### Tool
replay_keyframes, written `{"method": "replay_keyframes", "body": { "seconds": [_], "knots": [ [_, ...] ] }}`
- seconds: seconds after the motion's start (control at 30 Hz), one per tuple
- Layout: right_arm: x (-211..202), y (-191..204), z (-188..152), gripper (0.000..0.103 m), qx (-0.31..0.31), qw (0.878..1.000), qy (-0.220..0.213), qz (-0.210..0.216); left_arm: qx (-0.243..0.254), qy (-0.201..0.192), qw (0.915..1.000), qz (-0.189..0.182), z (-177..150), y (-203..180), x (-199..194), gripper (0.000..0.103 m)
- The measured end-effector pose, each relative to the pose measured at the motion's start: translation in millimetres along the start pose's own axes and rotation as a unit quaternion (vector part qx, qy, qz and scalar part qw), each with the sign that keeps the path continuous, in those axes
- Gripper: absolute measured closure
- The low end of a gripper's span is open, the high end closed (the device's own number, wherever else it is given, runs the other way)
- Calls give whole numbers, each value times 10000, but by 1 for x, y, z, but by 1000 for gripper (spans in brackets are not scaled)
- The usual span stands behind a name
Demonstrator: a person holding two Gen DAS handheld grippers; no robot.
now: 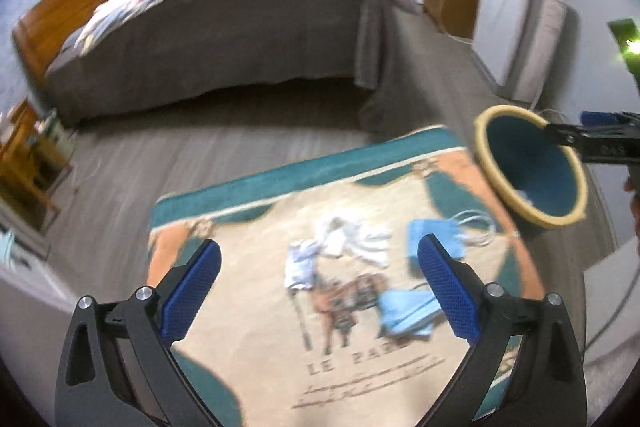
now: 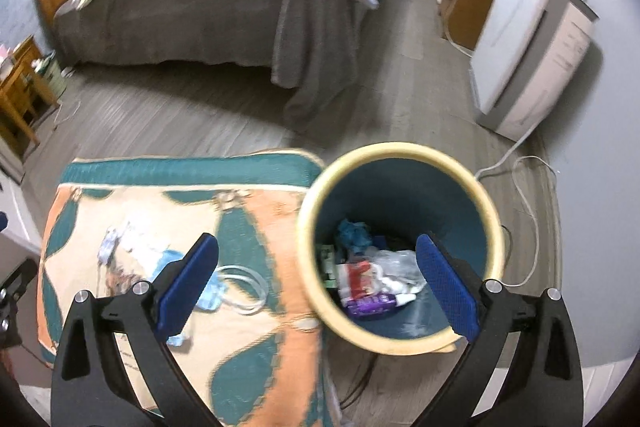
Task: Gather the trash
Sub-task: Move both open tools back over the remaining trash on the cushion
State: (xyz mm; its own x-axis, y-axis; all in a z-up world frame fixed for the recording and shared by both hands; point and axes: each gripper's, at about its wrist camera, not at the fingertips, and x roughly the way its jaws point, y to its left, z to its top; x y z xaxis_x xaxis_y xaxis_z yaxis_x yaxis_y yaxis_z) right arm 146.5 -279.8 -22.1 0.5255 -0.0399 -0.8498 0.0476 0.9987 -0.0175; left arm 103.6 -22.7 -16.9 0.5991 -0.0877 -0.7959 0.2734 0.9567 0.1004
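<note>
My left gripper (image 1: 319,263) hangs open and empty above a patterned rug (image 1: 248,307). On the rug lie crumpled white tissues (image 1: 352,239), a small white-blue scrap (image 1: 302,265) and two blue face masks (image 1: 434,239) (image 1: 404,311). A teal bin with a yellow rim (image 2: 400,149) stands at the rug's right corner. My right gripper (image 2: 317,263) is open and empty over the bin's near rim. Inside the bin lie wrappers, clear plastic and a purple tube (image 2: 372,303). The right gripper's tip (image 1: 592,135) shows at the bin's far edge in the left wrist view.
A bed with a grey cover (image 1: 224,27) fills the far side of the wooden floor. White cabinets (image 2: 528,55) and a wooden stand (image 2: 468,7) line the right wall, with a white cable (image 2: 528,211) on the floor behind the bin. Wooden furniture (image 1: 24,163) stands at the left.
</note>
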Motion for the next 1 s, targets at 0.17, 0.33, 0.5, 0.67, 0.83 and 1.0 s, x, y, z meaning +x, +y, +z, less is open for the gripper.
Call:
{"method": "replay_keyframes", "body": {
  "seconds": [0.17, 0.33, 0.5, 0.67, 0.83, 1.0],
  "knots": [
    [19, 41, -3, 6, -298, 9991, 275, 85, 0, 174, 9991, 389, -16, 24, 13, 5],
    [42, 72, -7, 6, -429, 9976, 524, 147, -75, 334, 9979, 543, -32, 40, 29, 5],
    [65, 88, -14, 6, -483, 9954, 814, 159, 97, 307, 9957, 865, -41, 45, 49, 5],
    [86, 99, -25, 6, -750, 9913, 1080, 103, 131, 541, 9958, 725, -46, 50, 76, 5],
    [99, 106, -34, 6, -940, 9874, 1269, 121, 206, 737, 9956, 537, -48, 44, 95, 5],
    [114, 112, -45, 6, -1168, 9815, 1516, 85, 383, 833, 9952, 335, -50, 32, 105, 5]
  ]
}}
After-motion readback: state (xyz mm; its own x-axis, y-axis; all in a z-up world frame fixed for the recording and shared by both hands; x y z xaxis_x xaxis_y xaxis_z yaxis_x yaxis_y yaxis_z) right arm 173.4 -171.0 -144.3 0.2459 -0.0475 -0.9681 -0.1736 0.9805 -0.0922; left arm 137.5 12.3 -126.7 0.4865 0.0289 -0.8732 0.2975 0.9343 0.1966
